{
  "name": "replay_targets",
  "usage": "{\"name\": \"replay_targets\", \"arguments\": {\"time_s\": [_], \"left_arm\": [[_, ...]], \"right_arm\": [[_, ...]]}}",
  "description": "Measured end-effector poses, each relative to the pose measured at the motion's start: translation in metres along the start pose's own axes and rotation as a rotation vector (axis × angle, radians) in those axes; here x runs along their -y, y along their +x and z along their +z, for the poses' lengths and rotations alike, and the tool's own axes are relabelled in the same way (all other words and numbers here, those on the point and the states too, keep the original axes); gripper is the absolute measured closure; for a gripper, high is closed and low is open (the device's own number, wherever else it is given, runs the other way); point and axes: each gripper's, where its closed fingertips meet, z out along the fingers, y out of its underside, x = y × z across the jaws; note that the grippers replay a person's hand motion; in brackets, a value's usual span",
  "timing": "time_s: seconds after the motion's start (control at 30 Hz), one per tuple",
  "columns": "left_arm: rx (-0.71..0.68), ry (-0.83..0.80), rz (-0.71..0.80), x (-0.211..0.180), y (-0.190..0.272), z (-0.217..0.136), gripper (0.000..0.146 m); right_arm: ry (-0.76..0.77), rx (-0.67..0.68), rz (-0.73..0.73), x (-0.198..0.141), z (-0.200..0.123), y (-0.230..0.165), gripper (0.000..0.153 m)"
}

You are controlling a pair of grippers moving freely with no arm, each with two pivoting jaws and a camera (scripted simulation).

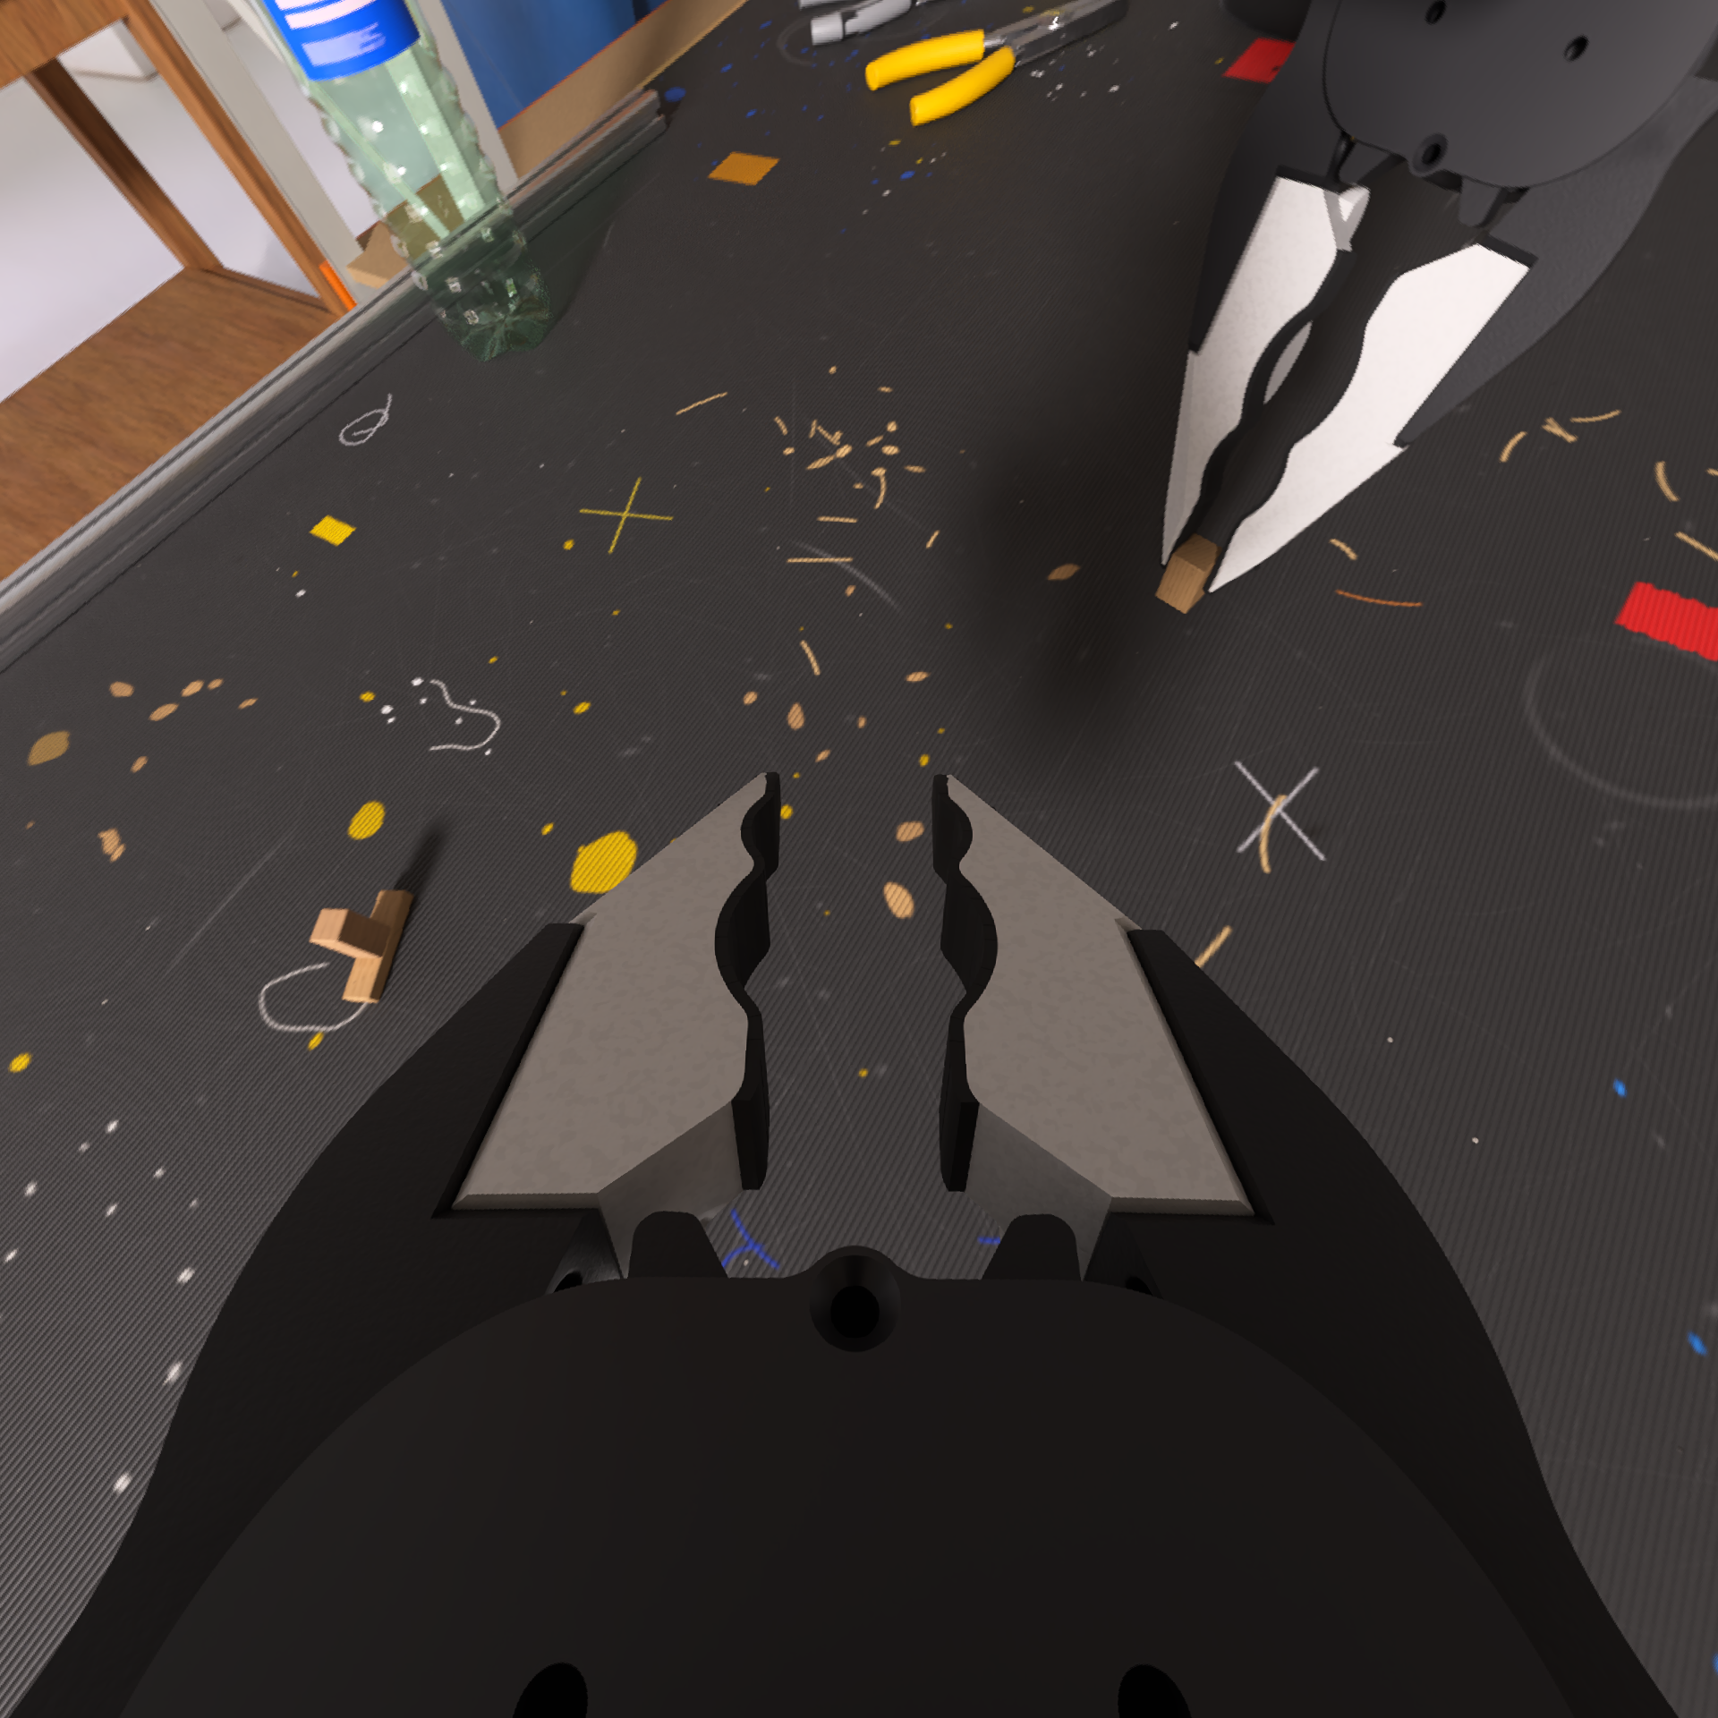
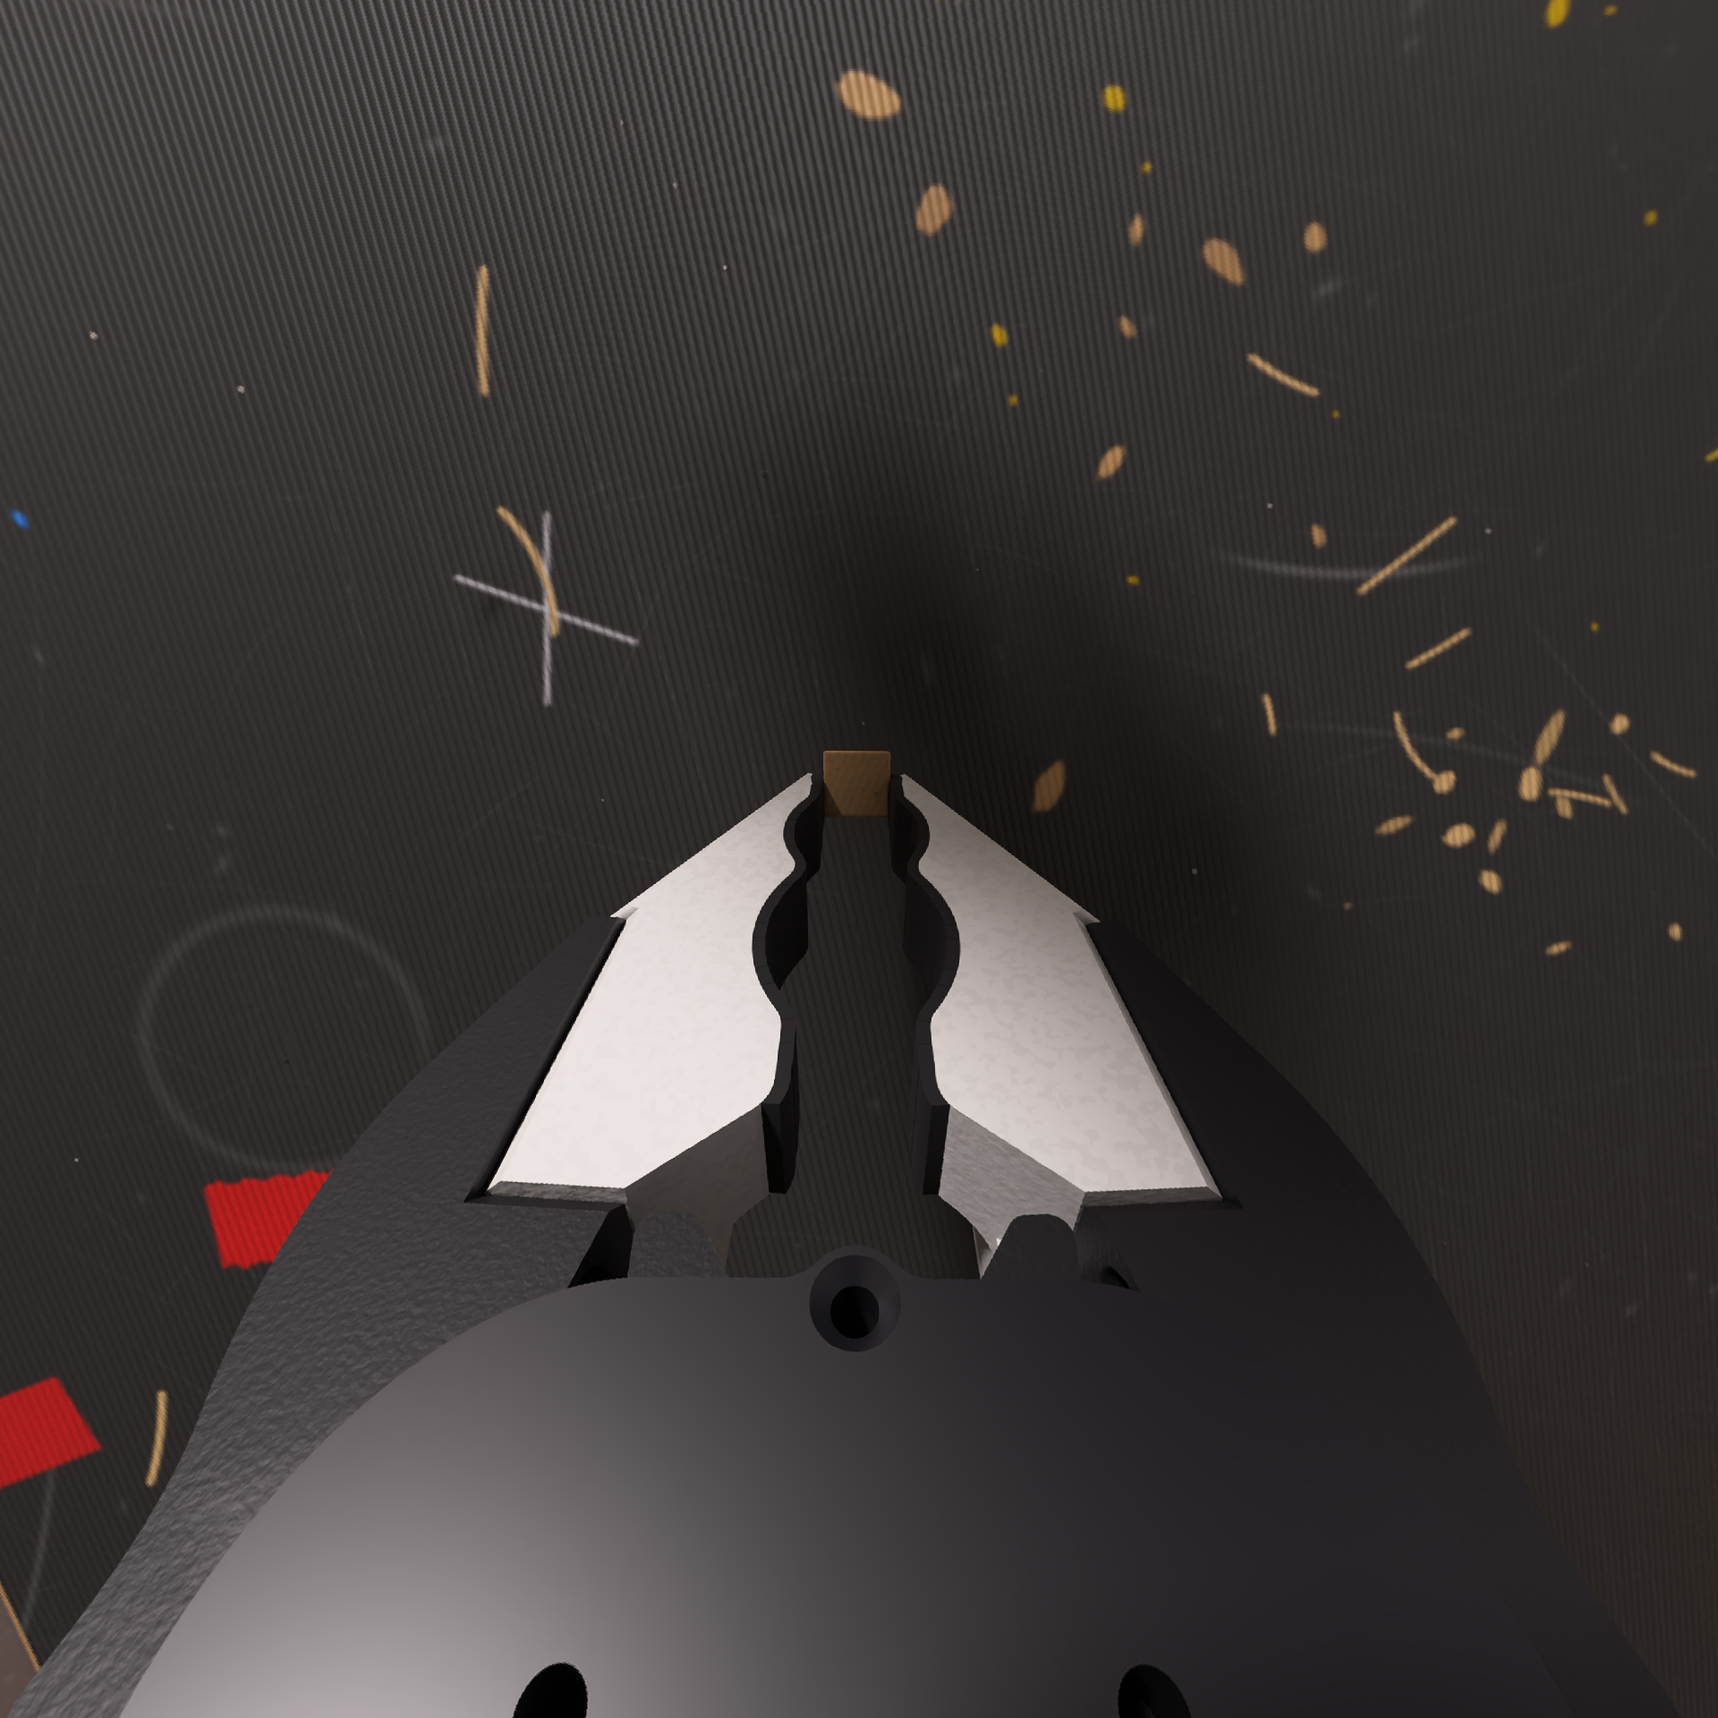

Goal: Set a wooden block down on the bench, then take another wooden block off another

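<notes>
My right gripper (image 2: 856, 786) is shut on a small wooden block (image 2: 856, 779) pinched at its fingertips, pointing down at the dark bench mat. In the left wrist view the right gripper (image 1: 1195, 562) shows at the upper right with that block (image 1: 1185, 574) at or just above the mat. My left gripper (image 1: 855, 790) is open and empty, hovering over the mat. Two stacked wooden blocks (image 1: 363, 939) lie crossed, one on the other, on the mat to the left of my left gripper.
A clear plastic bottle (image 1: 428, 177) stands near the bench's left edge (image 1: 186, 446). Yellow-handled pliers (image 1: 948, 70) lie at the far end. Red tape patches (image 1: 1669, 618) (image 2: 260, 1218) and paint specks mark the mat. A wooden table (image 1: 139, 186) stands beyond the edge.
</notes>
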Motion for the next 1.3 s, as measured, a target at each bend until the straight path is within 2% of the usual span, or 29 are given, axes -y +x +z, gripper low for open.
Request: {"name": "replay_targets", "arguments": {"time_s": [0.23,0.63,0.83,0.93,1.07,1.13,1.23,1.3], "left_arm": [[-0.018,-0.017,0.002,-0.007,-0.001,0.003,0.112],[-0.033,-0.042,0.014,-0.014,0.002,0.007,0.110],[-0.021,-0.030,0.017,-0.012,0.001,0.002,0.110],[-0.007,-0.008,0.001,-0.007,-0.003,-0.004,0.110],[0.007,0.000,-0.049,-0.005,-0.016,-0.023,0.110],[0.022,-0.008,-0.097,-0.007,-0.032,-0.035,0.110],[0.092,-0.084,-0.103,-0.015,-0.066,-0.053,0.109],[0.128,-0.180,-0.067,-0.026,-0.089,-0.060,0.109]], "right_arm": [[0.004,0.010,0.002,0.003,0.013,-0.004,0.139],[0.006,0.030,0.089,-0.001,0.023,-0.008,0.139],[0.106,0.034,0.142,0.003,0.015,-0.006,0.129],[0.282,0.048,0.141,0.011,-0.002,-0.003,0.125],[0.693,0.024,0.096,0.017,-0.035,0.011,0.123],[0.880,0.014,0.155,0.013,-0.053,0.020,0.123],[1.086,0.039,0.196,0.011,-0.082,0.026,0.123],[1.147,0.045,0.228,0.008,-0.089,0.029,0.124]]}}
